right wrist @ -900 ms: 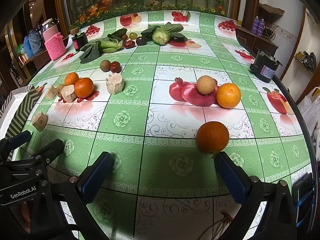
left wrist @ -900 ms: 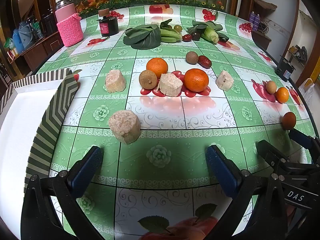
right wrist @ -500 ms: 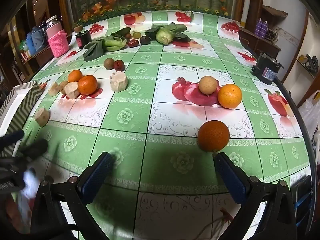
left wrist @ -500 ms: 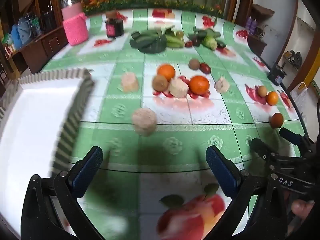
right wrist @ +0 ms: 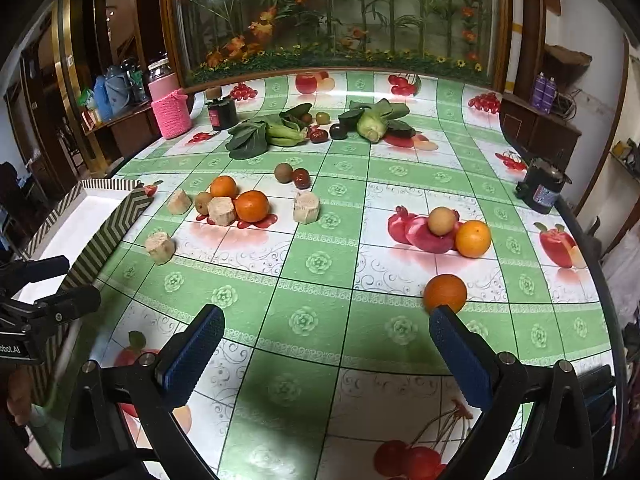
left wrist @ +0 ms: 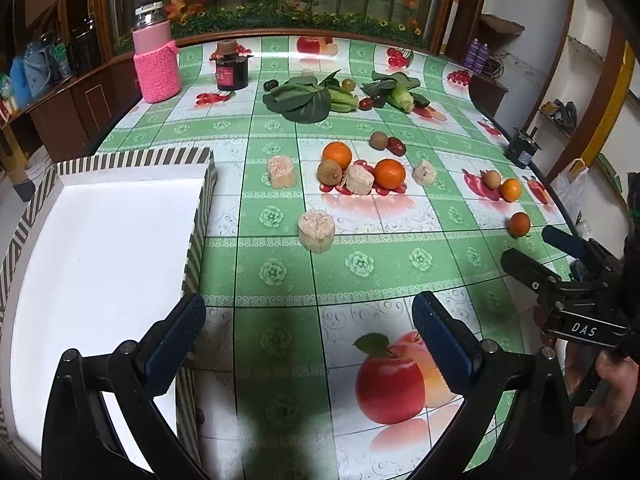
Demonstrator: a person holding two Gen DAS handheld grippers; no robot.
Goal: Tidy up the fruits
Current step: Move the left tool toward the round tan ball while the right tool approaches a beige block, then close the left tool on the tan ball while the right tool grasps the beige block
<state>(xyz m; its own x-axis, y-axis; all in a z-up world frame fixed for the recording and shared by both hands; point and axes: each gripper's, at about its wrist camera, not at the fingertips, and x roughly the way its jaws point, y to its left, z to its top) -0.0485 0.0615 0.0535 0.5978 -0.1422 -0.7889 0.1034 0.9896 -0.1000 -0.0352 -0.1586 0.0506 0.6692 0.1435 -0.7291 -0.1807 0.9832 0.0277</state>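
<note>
Two grippers: both stand with jaws wide apart and nothing between them. The left gripper (left wrist: pixel 308 320) hangs over the near table edge just beside the box; the right gripper (right wrist: pixel 326 336) hangs over bare cloth.
Nearest fruit: a dark orange (right wrist: pixel 445 293) lies just beyond the right gripper's right finger, apart from it.
Other fruit: a paler orange (right wrist: pixel 473 238) touches a small tan round fruit (right wrist: pixel 441 220) further back. Two oranges (left wrist: pixel 389 173) and a brown round fruit (left wrist: pixel 330 169) lie in a group at mid-table, among pale cut stem pieces (left wrist: pixel 316 231).
Handling, my judgement: an orange is round, firm and rather light, with a slightly rough peel. It can roll on the slick cloth. Best hold is across its widest middle, with gentle pressure. The small fruits look softer and easier to bruise.
Box: a white tray with striped walls (left wrist: pixel 200 216) sits at the left side, with no fruit seen in it; probably the goal.
Surface: a glossy green and white tablecloth (right wrist: pixel 320 264) with printed fruit, which can be confused with real fruit.
Far end: leafy greens (left wrist: pixel 300 98), a pink knitted jar (left wrist: pixel 156 64), a dark jar (left wrist: pixel 231 70).
Room: wooden cabinets and a glass panel with plants behind the table.
</note>
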